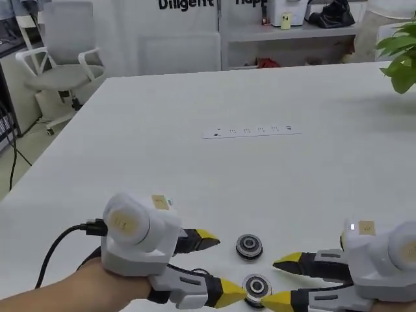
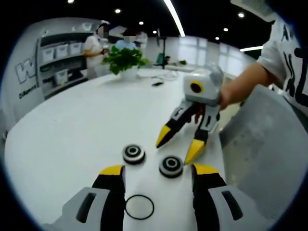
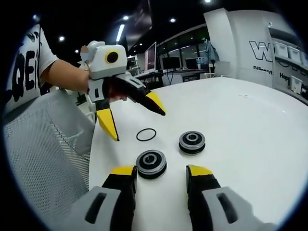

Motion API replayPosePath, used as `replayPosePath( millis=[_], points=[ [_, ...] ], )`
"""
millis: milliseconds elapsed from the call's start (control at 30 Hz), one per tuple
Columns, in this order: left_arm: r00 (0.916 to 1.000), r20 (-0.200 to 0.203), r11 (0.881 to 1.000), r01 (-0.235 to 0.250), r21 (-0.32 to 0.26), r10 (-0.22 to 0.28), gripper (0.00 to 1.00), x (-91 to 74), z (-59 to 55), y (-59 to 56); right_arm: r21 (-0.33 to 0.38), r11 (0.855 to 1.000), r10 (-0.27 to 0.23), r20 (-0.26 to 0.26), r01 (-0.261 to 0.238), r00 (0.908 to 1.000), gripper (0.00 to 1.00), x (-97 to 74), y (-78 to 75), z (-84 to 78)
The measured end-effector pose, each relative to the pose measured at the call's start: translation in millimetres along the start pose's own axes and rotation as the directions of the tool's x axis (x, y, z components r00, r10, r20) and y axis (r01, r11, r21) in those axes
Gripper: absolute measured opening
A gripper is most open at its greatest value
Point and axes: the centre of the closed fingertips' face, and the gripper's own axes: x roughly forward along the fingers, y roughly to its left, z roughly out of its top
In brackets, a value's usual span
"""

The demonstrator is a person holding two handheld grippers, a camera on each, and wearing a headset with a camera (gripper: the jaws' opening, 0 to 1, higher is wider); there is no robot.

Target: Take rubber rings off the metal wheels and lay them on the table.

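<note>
Two small metal wheels with dark rims lie on the white table (image 1: 195, 169): the far wheel (image 1: 249, 246) (image 2: 134, 154) (image 3: 192, 142) and the near wheel (image 1: 256, 286) (image 2: 171, 166) (image 3: 151, 163). A loose black rubber ring (image 2: 139, 207) (image 3: 146, 134) lies flat on the table between the left gripper's jaws. My left gripper (image 1: 222, 266) (image 2: 159, 171) (image 3: 134, 118) is open, its tips just left of the wheels. Facing it from the right, my right gripper (image 1: 281, 281) (image 3: 161, 171) (image 2: 179, 147) is open, with the near wheel just ahead of its tips.
A white power strip (image 1: 252, 132) lies mid-table. A potted plant (image 1: 400, 55) (image 2: 124, 58) stands at the far right corner. An office chair (image 1: 62, 52) and shelves (image 1: 292, 29) stand beyond the table. A black cable (image 1: 55, 247) trails from the left gripper.
</note>
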Motion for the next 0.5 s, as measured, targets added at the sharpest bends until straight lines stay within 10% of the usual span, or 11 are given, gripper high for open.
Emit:
replayPosePath(
  millis=[500],
  points=[
    [0.9982, -0.019, 0.998, 0.056, 0.005, -0.056, 0.42, 25.3, -6.3, -18.7, -0.011, 0.999, 0.05, -0.024, -0.051, 0.9984, 0.2, 2.3, 10.8, -10.0]
  ],
)
